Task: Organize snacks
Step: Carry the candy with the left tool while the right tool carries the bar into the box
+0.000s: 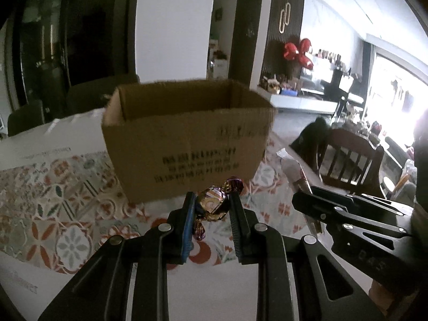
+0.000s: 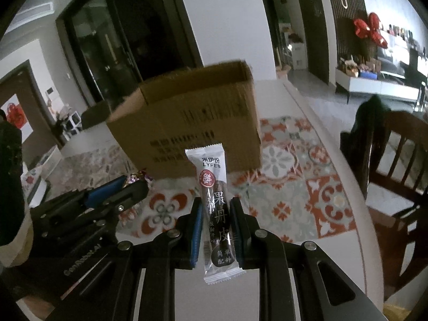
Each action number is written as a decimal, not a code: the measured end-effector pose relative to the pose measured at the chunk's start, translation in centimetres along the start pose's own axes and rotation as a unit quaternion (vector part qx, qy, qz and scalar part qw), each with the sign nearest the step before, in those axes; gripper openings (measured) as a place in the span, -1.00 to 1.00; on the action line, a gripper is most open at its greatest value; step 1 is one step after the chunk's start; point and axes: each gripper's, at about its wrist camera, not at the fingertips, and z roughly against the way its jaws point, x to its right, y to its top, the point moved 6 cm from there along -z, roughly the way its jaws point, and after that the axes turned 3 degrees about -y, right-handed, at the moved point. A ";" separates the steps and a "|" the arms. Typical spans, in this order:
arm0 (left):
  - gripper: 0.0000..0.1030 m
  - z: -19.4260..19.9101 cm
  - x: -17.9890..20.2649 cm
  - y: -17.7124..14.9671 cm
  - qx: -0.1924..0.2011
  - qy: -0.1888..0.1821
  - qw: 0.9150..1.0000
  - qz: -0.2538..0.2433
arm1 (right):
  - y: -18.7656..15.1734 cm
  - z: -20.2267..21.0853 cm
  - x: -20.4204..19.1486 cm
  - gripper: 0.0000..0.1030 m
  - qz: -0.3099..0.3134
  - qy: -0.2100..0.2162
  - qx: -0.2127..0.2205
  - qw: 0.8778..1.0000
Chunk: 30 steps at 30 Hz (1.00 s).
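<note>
An open brown cardboard box (image 1: 187,139) stands on the patterned tablecloth (image 1: 53,214), just beyond both grippers. My left gripper (image 1: 212,200) is shut on a gold and purple wrapped candy (image 1: 214,204), held in the air in front of the box. In the right wrist view the same box (image 2: 192,123) is ahead. My right gripper (image 2: 216,208) is shut on a long white snack bar packet (image 2: 214,206) printed LYFEN, which stands upright between the pads. The left gripper (image 2: 133,184) with its candy shows at the left of that view, and the right gripper (image 1: 302,200) at the right of the left wrist view.
The table's white edge (image 2: 334,147) curves along the right. A dark wooden chair (image 2: 396,165) stands beside it, with dark cloth over its back. Dark chairs (image 1: 26,117) sit behind the table at the left. A room with a sideboard lies beyond.
</note>
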 end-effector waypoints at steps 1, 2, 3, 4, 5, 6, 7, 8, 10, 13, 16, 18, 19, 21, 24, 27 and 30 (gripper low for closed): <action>-0.51 0.3 0.0 0.4 0.004 0.002 1.000 -0.001 | 0.4 0.1 -0.1 -0.58 0.001 0.000 0.004 1.000; -0.51 0.6 -0.1 0.9 0.010 0.004 1.000 -0.003 | 0.8 0.3 -0.2 -0.58 0.001 0.000 0.008 1.000; -0.51 0.9 -0.2 1.3 0.017 0.008 1.000 -0.007 | 1.2 0.5 -0.3 -0.58 0.003 0.001 0.013 1.000; -0.51 1.2 -0.3 1.8 0.023 0.011 1.000 -0.009 | 1.7 0.7 -0.5 -0.58 0.006 0.003 0.018 1.000; -0.51 1.4 -0.5 1.9 0.026 0.012 1.000 -0.011 | 2.1 0.8 -0.7 -0.58 0.007 0.003 0.022 1.000; -0.51 1.7 -0.6 2.4 0.031 0.014 0.999 -0.012 | 2.6 1.0 -0.9 -0.58 0.011 0.005 0.027 1.000; -0.51 1.9 -0.6 2.8 0.035 0.016 0.999 -0.014 | 3.1 1.1 -1.1 -0.58 0.013 0.006 0.031 0.999; -0.51 2.0 -0.7 3.2 0.039 0.017 0.999 -0.015 | 3.3 1.3 -1.2 -0.58 0.015 0.007 0.034 0.999; -0.51 2.4 -0.9 4.1 0.048 0.020 0.998 -0.017 | 4.1 1.5 -1.5 -0.58 0.020 0.010 0.040 0.999; -0.51 2.7 -1.3 5.2 0.055 0.026 0.998 -0.018 | 5.3 1.8 -1.9 -0.58 0.028 0.014 0.050 0.998; -0.51 2.9 -1.6 6.4 0.062 0.031 0.997 -0.019 | 6.5 1.8 -2.2 -0.58 0.032 0.017 0.057 0.998; -0.51 3.0 -1.8 7.2 0.069 0.037 0.997 -0.022 | 7.4 1.6 -2.3 -0.58 0.033 0.021 0.059 0.997; -0.51 2.9 -1.9 7.5 0.072 0.040 0.996 -0.024 | 7.9 1.5 -2.3 -0.58 0.035 0.022 0.059 0.997; -0.51 2.8 -2.1 8.4 0.077 0.047 0.995 -0.029 | 8.7 1.4 -2.4 -0.58 0.038 0.024 0.061 0.997; -0.51 2.5 -2.3 9.7 0.083 0.054 0.995 -0.034 | 9.9 1.1 -2.5 -0.58 0.044 0.024 0.064 0.997; -0.51 2.0 -2.7 10.8 0.084 0.058 0.994 -0.034 | 11.2 0.6 -2.5 -0.58 0.048 0.026 0.065 0.996; -0.51 1.2 -3.2 11.9 0.082 0.063 0.994 -0.032 | 12.6 0.0 -2.6 -0.58 0.055 0.025 0.067 0.996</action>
